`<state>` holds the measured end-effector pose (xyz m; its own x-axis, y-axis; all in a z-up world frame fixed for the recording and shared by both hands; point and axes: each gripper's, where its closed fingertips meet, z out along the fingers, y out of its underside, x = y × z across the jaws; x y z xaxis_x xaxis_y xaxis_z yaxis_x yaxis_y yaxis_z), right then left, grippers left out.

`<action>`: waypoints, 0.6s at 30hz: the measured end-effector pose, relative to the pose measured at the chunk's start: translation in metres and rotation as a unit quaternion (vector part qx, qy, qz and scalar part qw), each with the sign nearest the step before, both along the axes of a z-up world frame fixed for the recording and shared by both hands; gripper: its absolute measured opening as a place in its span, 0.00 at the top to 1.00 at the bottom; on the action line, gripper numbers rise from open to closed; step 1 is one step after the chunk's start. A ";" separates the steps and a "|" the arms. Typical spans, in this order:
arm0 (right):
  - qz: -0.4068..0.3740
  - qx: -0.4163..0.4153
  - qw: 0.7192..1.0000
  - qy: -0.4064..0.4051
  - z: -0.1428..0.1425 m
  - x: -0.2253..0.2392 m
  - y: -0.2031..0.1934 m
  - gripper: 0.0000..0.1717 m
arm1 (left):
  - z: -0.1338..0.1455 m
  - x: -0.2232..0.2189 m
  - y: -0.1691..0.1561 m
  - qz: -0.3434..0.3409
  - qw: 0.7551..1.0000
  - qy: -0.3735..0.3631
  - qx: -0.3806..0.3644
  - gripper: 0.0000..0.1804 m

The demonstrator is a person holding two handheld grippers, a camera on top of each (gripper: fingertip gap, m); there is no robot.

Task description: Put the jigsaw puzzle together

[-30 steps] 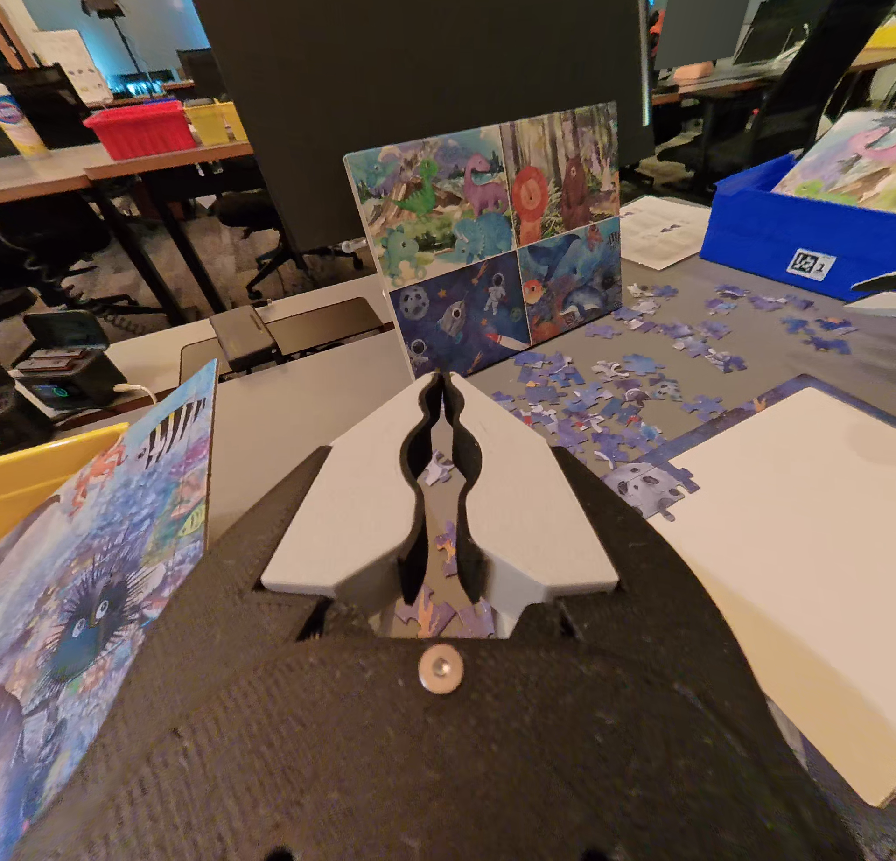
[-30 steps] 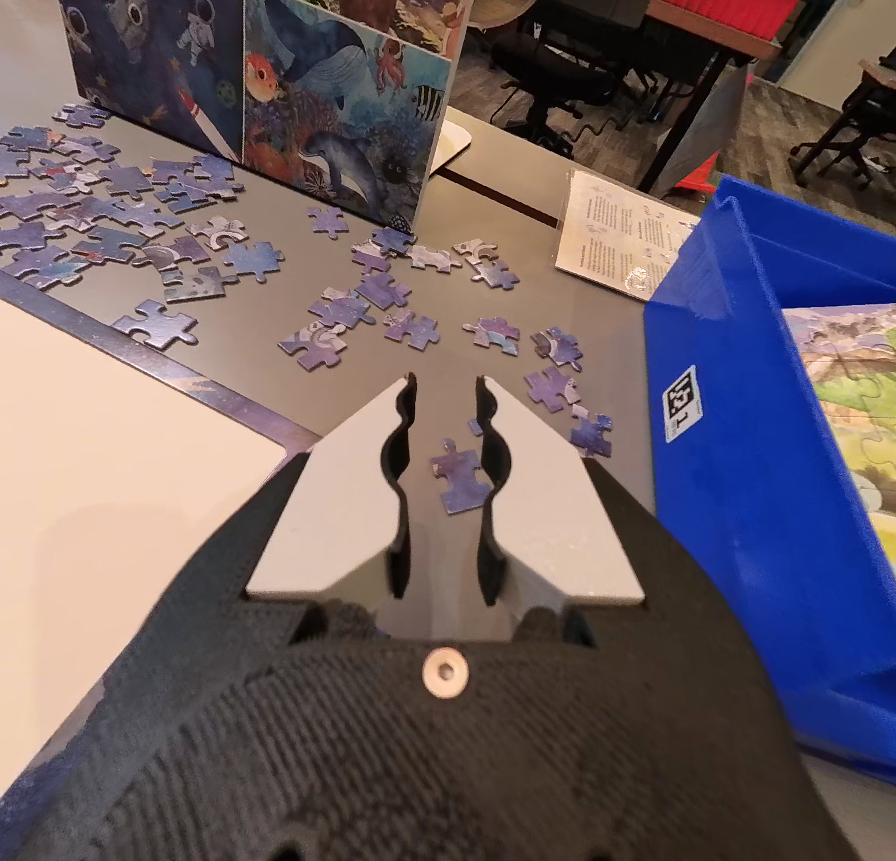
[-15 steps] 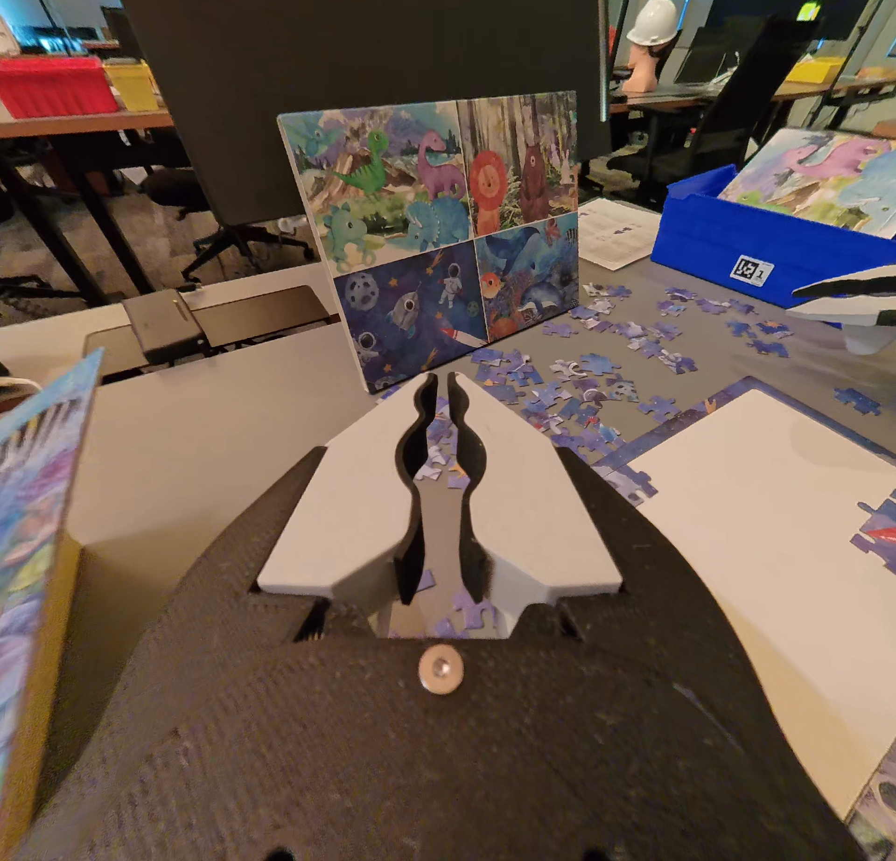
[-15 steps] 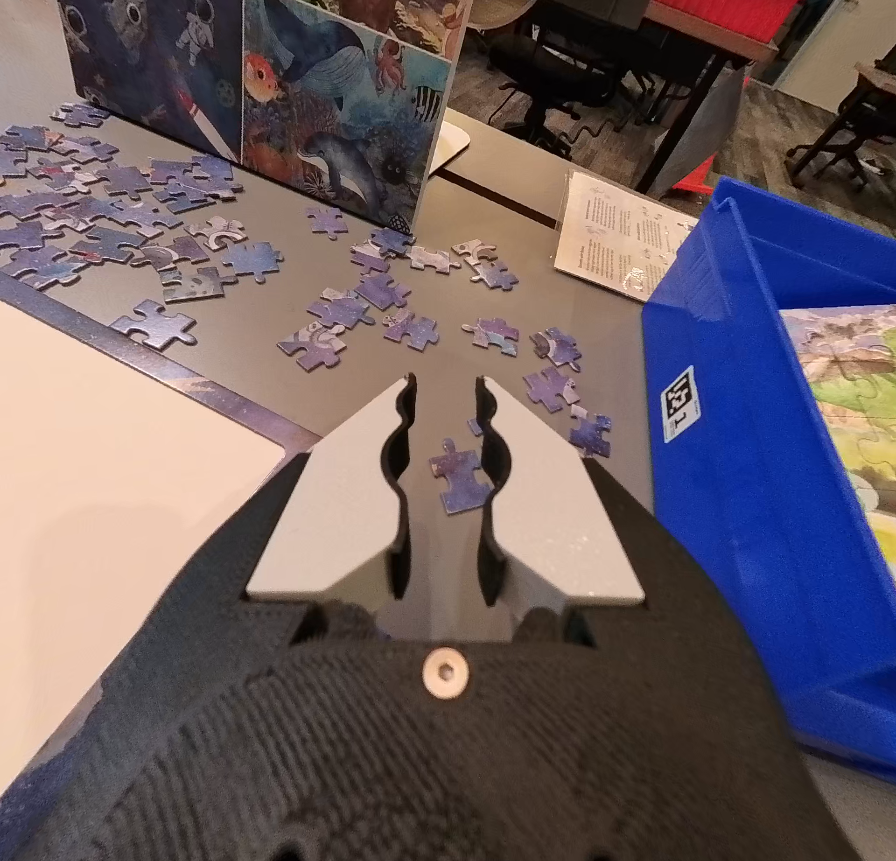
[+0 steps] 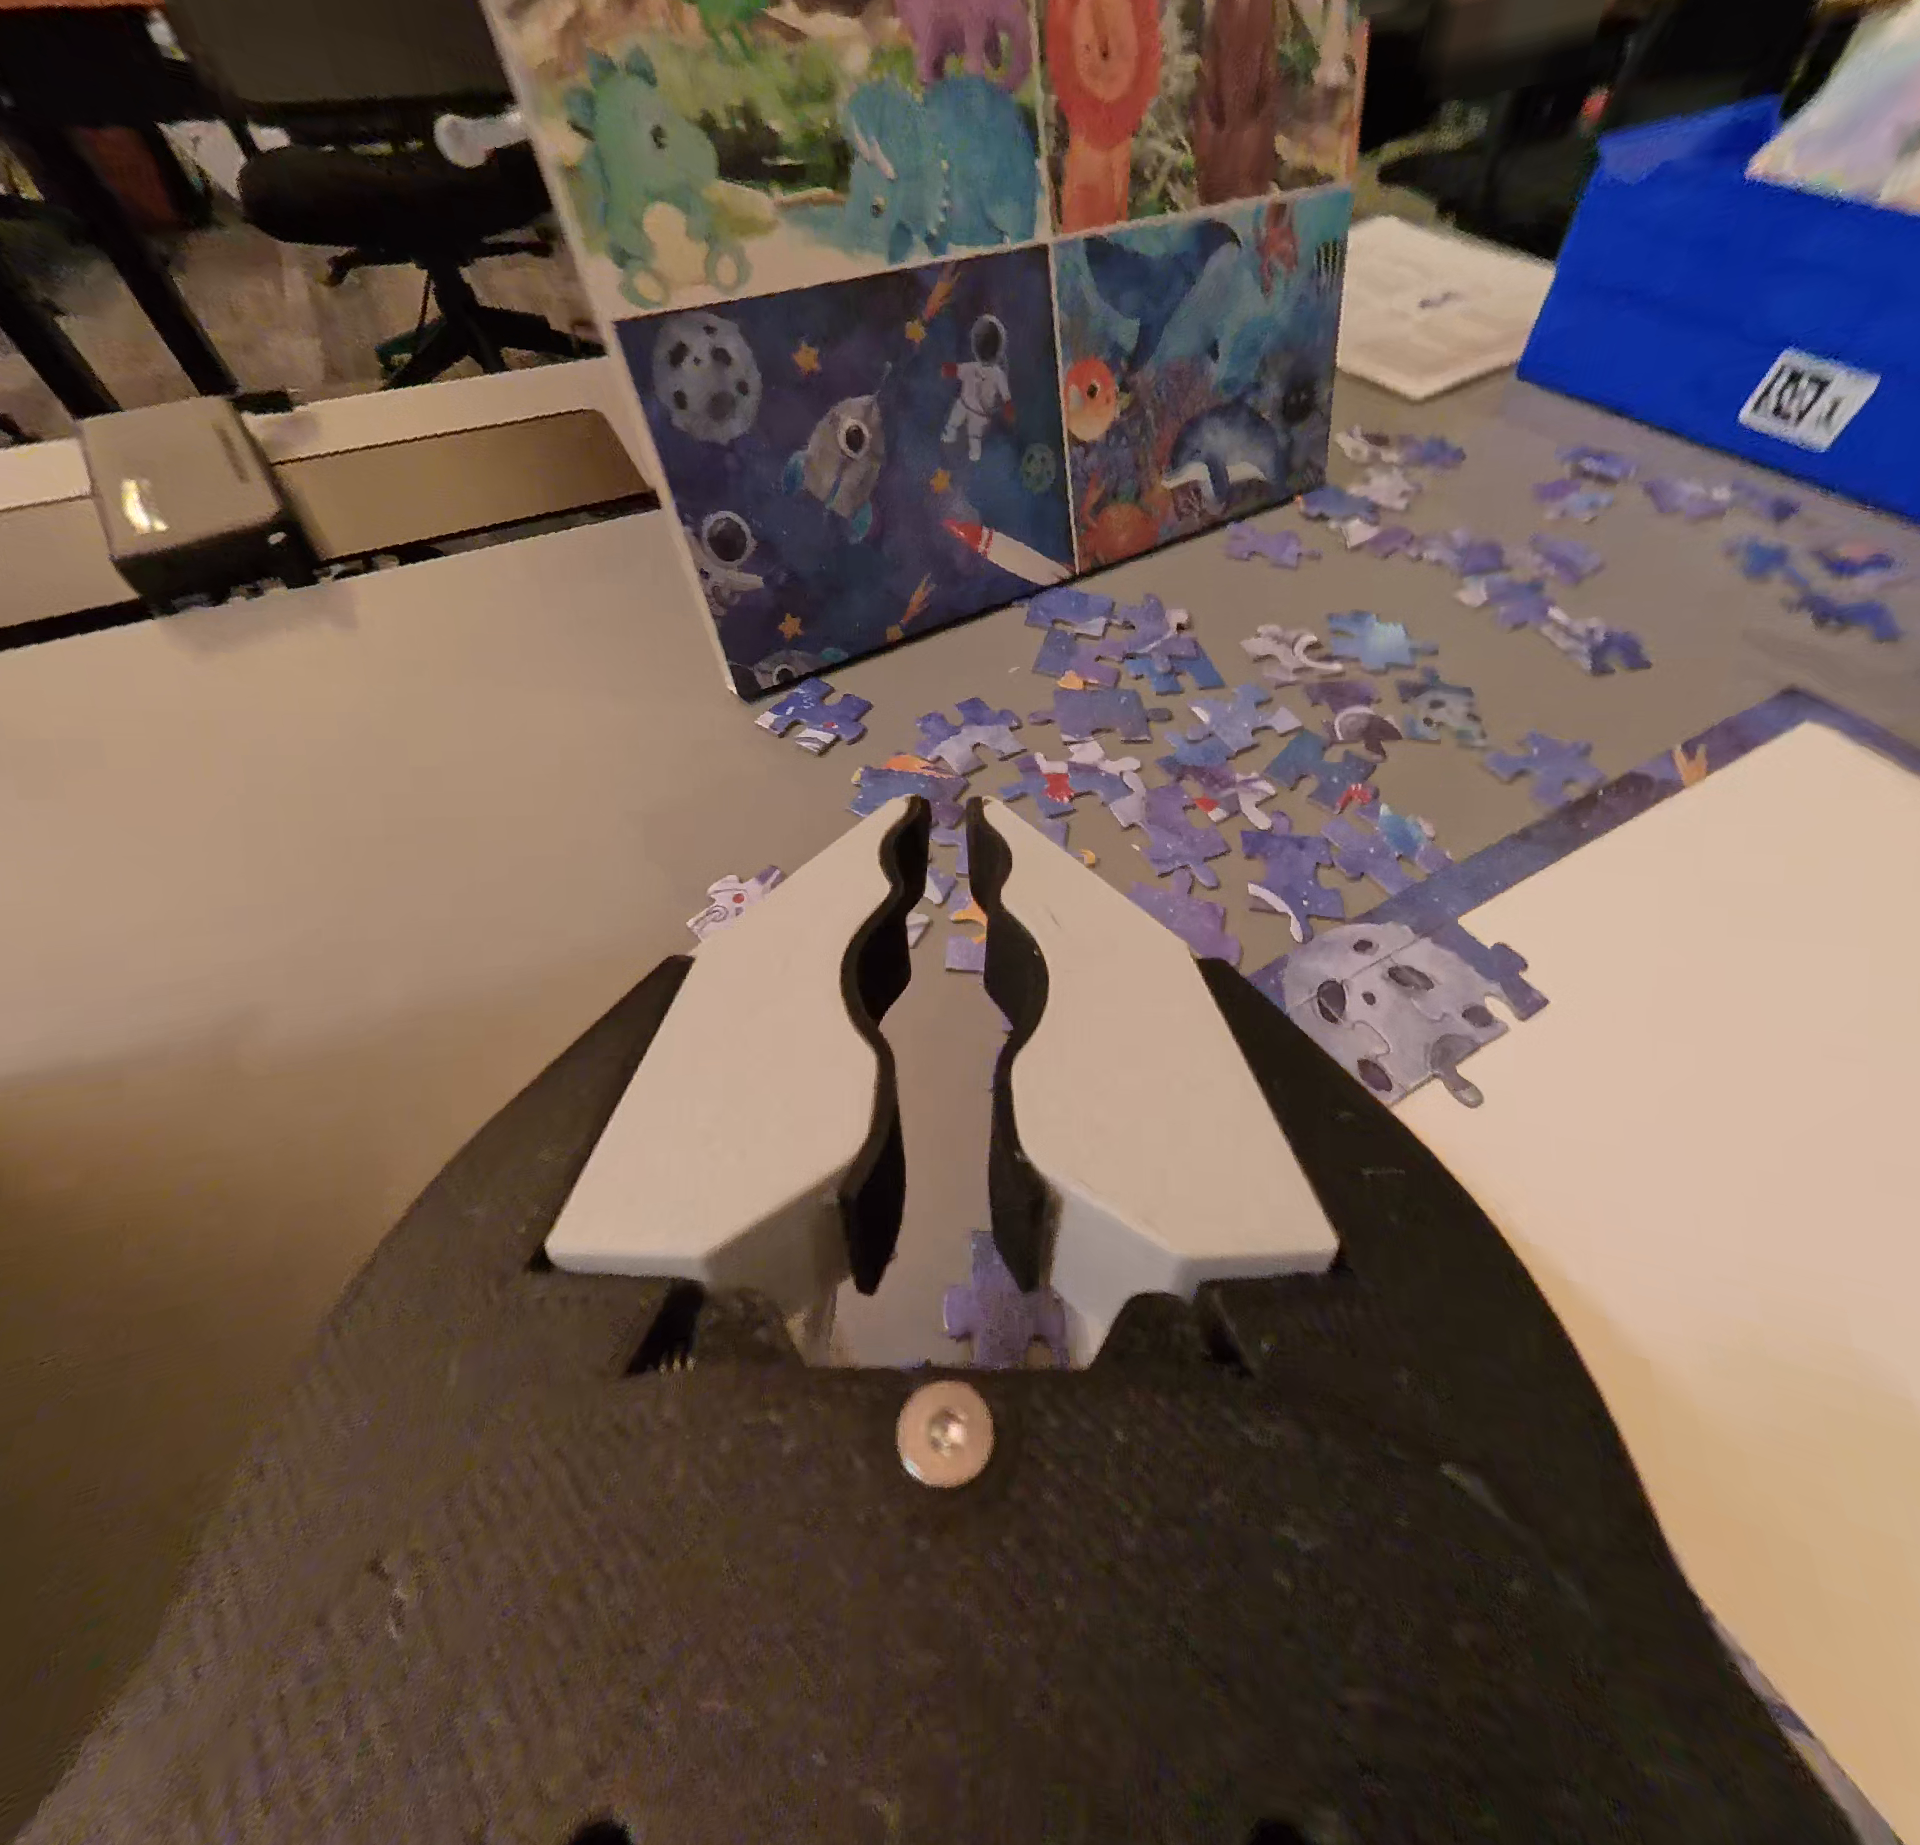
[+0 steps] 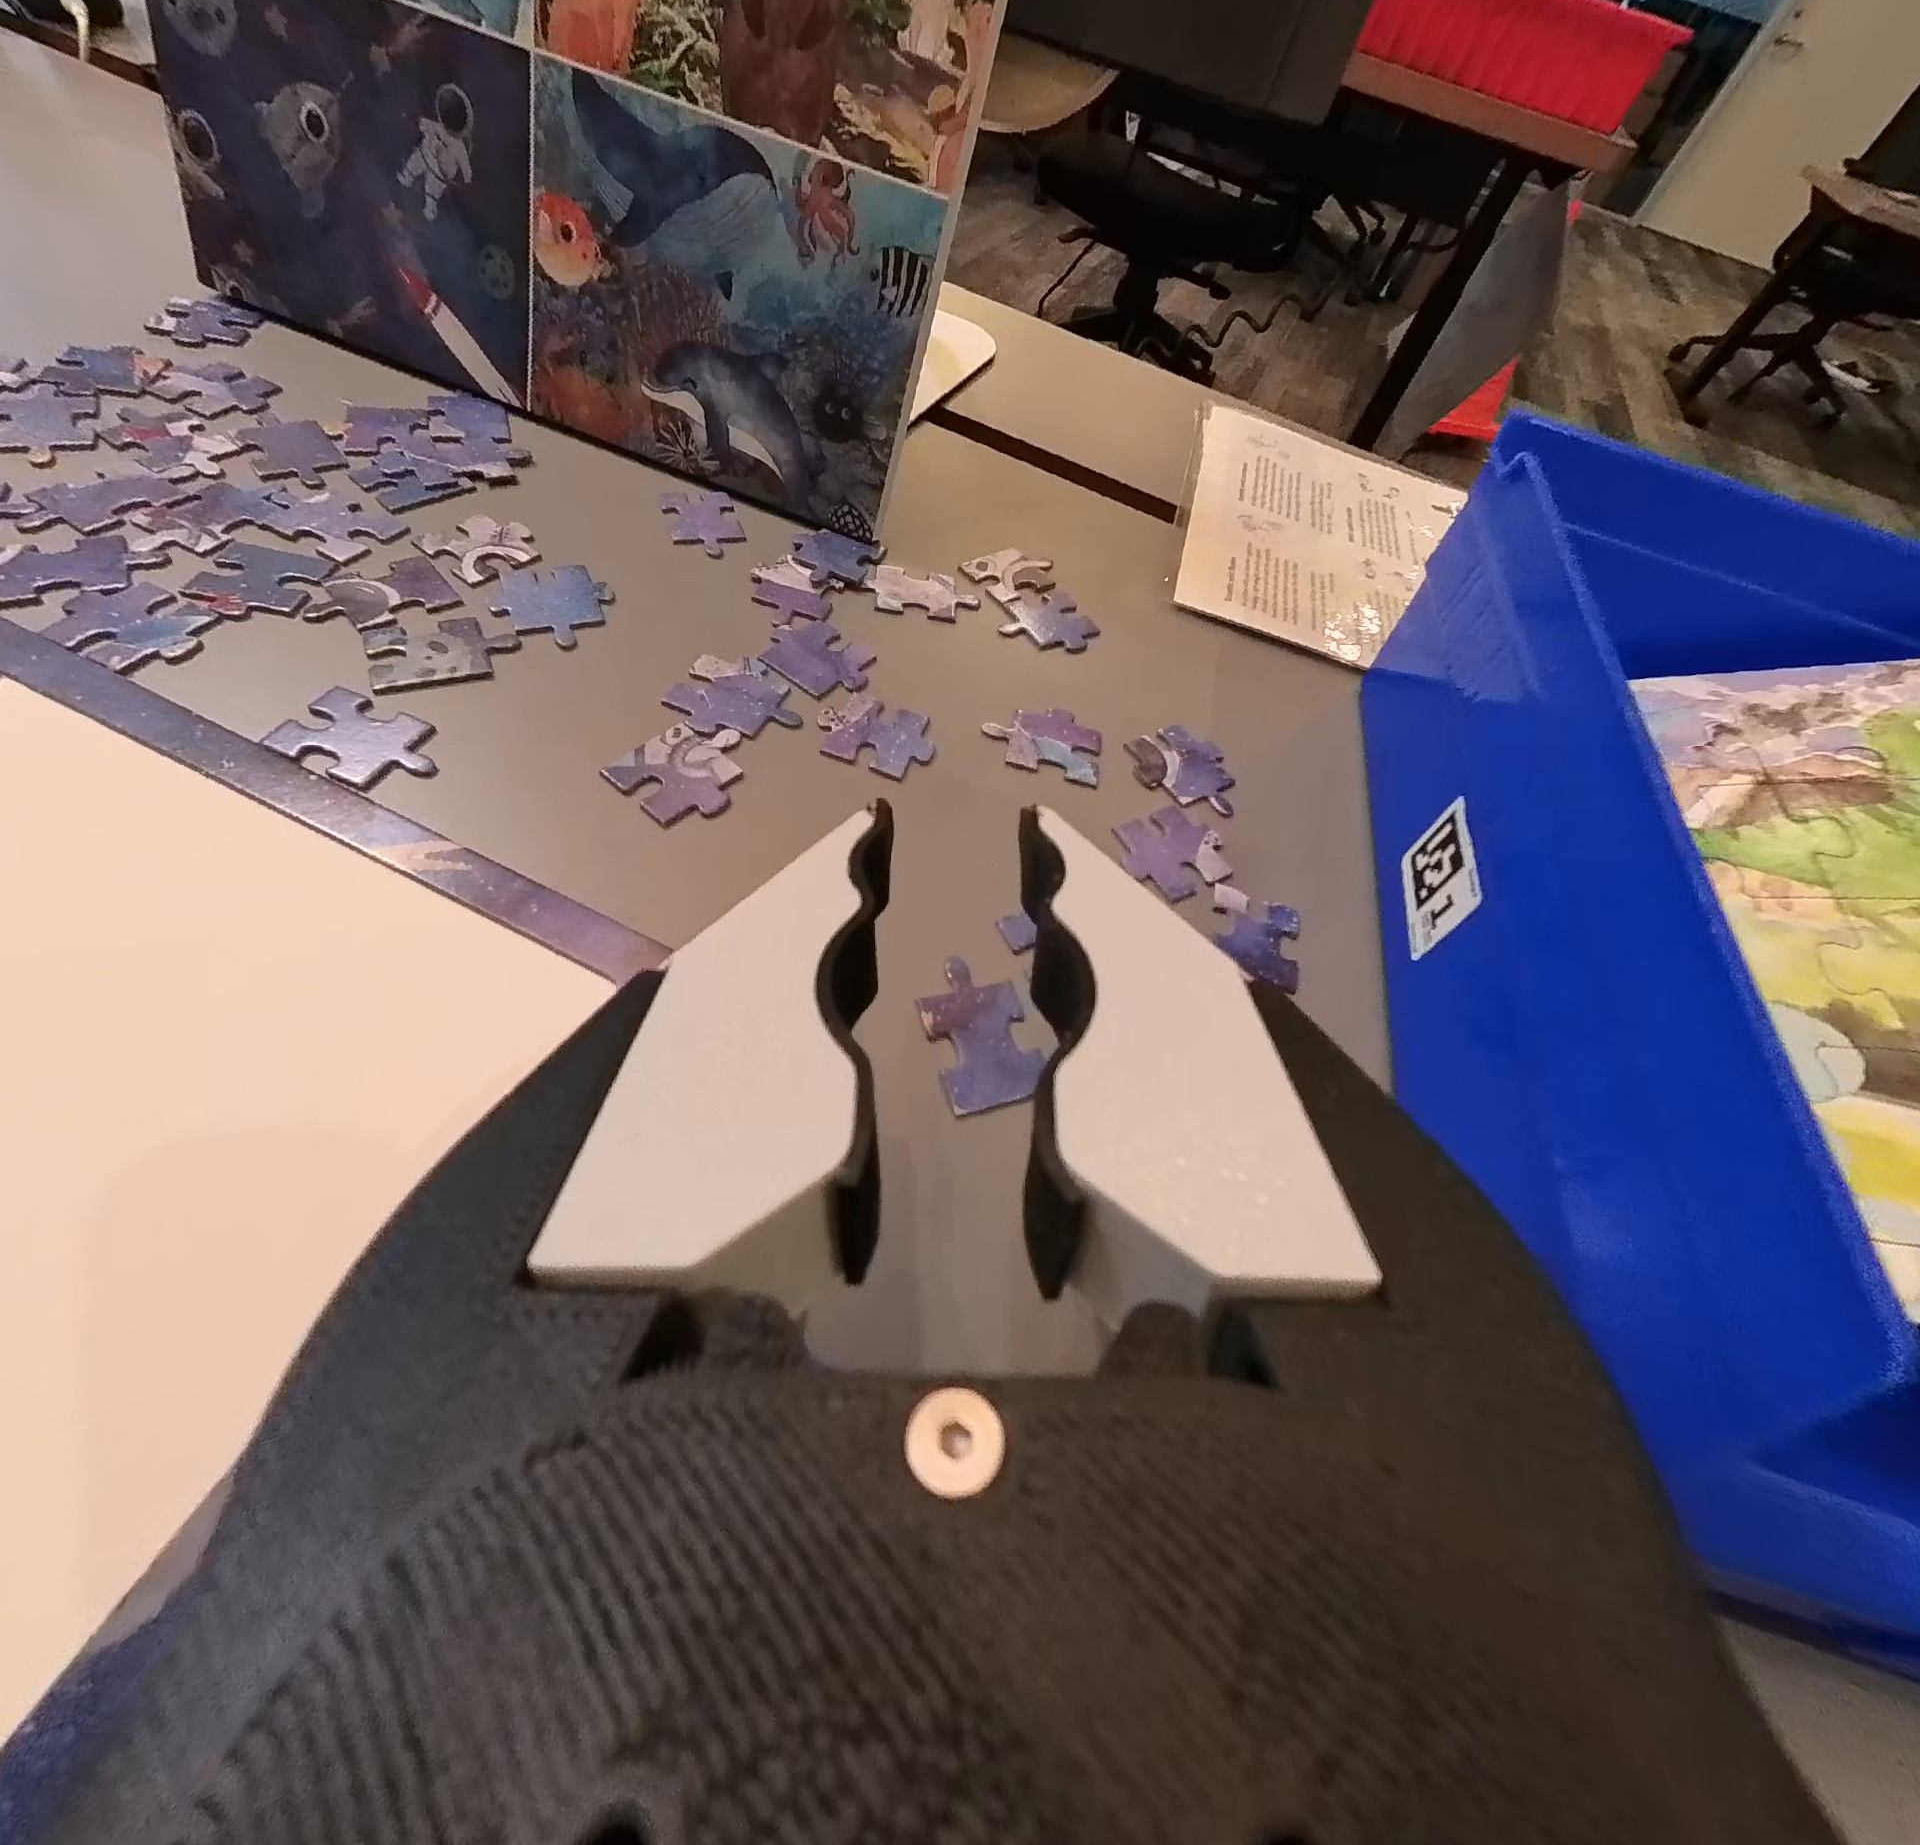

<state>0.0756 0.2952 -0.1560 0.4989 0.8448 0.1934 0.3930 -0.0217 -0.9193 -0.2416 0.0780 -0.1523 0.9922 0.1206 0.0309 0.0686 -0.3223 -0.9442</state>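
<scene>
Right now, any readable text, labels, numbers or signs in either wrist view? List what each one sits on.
White sticker on the side wall of the blue plastic bin: black printed marker, not transcribed here; blurred in the left wrist view.
White laminated printed sheet on the grey table: columns of print, too small to read.
Upright illustrated puzzle box: pictures only, no writing showing.
Loose purple-blue puzzle pieces: none.

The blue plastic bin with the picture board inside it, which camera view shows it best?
The right wrist view: the blue plastic bin fills its right side, showing rim, inner wall, white tag and the pastel picture board inside. The left wrist view catches only a blurred corner of the bin at upper right.
</scene>
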 end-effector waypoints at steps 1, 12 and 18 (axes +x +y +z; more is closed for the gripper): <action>0.001 0.001 1.000 0.001 0.000 0.000 -0.001 0.86 | 0.002 -0.004 -0.002 0.007 1.000 -0.013 0.011 0.97; 0.004 0.003 1.000 0.000 0.001 -0.002 -0.002 0.86 | 0.052 -0.014 -0.048 0.035 0.992 0.094 -0.078 0.92; 0.008 0.008 1.000 -0.003 0.001 -0.004 -0.004 0.87 | 0.099 -0.019 -0.076 0.084 0.994 0.063 -0.023 0.89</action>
<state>0.0713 0.2917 -0.1554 0.4833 0.8500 0.2095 0.3991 -0.0010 -0.9169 -0.2606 0.0015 -0.0536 0.9535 0.2837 -0.1020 0.0073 -0.3599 -0.9330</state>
